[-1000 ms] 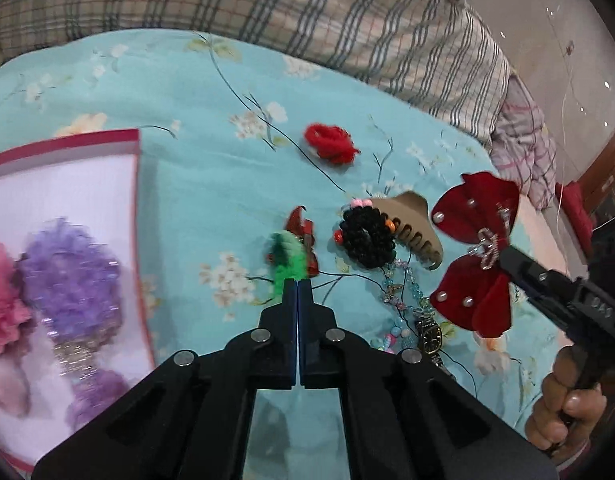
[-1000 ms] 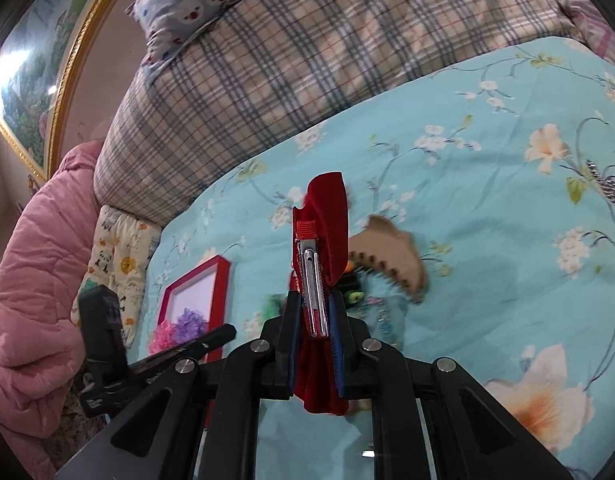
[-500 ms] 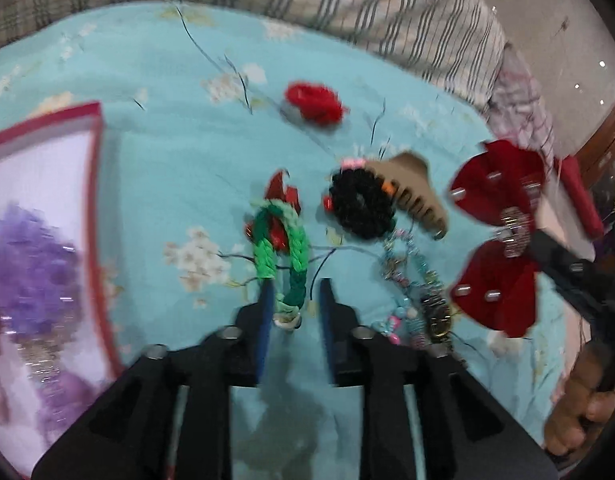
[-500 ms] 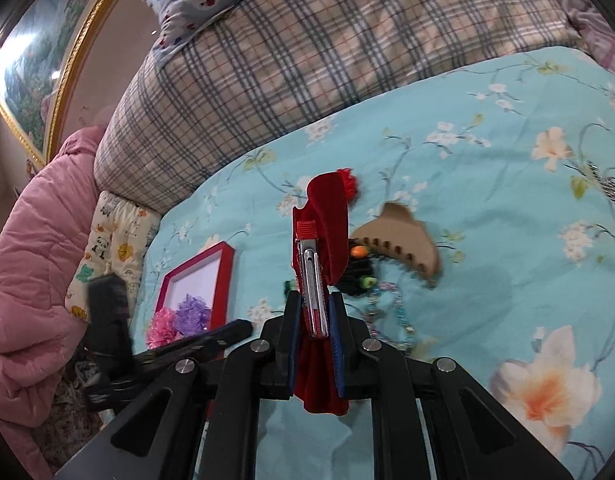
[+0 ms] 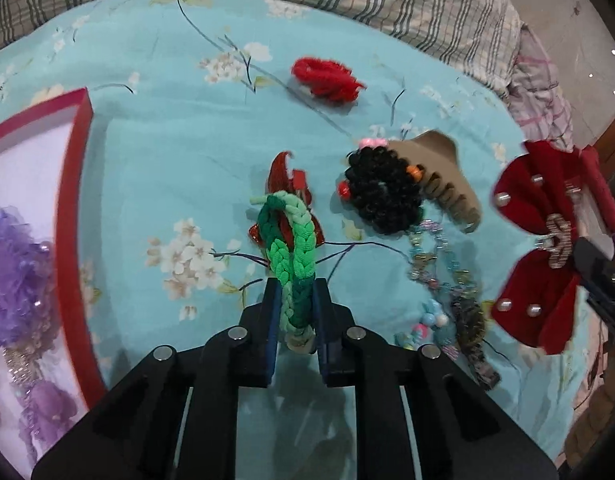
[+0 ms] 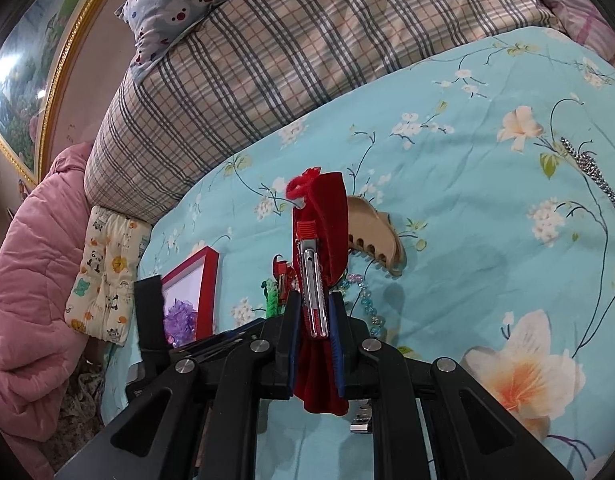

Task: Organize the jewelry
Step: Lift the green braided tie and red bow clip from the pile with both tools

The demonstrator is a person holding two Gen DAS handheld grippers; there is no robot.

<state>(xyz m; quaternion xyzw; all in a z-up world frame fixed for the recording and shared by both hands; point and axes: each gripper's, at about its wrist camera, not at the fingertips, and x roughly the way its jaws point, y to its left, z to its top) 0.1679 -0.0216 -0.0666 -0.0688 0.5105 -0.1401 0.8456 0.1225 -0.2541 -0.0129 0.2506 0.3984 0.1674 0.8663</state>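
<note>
My left gripper (image 5: 294,290) is open, its two fingers on either side of a green braided hair tie (image 5: 291,252) that lies on the blue floral bedspread over a small red clip (image 5: 285,178). My right gripper (image 6: 314,300) is shut on a red velvet bow clip (image 6: 325,220) and holds it above the bed; the bow also shows at the right of the left wrist view (image 5: 547,240). A red-rimmed box (image 5: 73,200) with purple hair flowers (image 5: 11,276) sits at the left.
On the bedspread lie a red scrunchie (image 5: 327,78), a black beaded scrunchie (image 5: 381,194), a tan claw clip (image 5: 443,180), a beaded bracelet (image 5: 435,272) and a rhinestone strip (image 6: 595,180). Plaid pillows (image 6: 291,52) and a pink quilt (image 6: 27,288) border the bed.
My left gripper opened from shut and now straddles the green hair tie. My right gripper kept hold of the red bow and shifted slightly.
</note>
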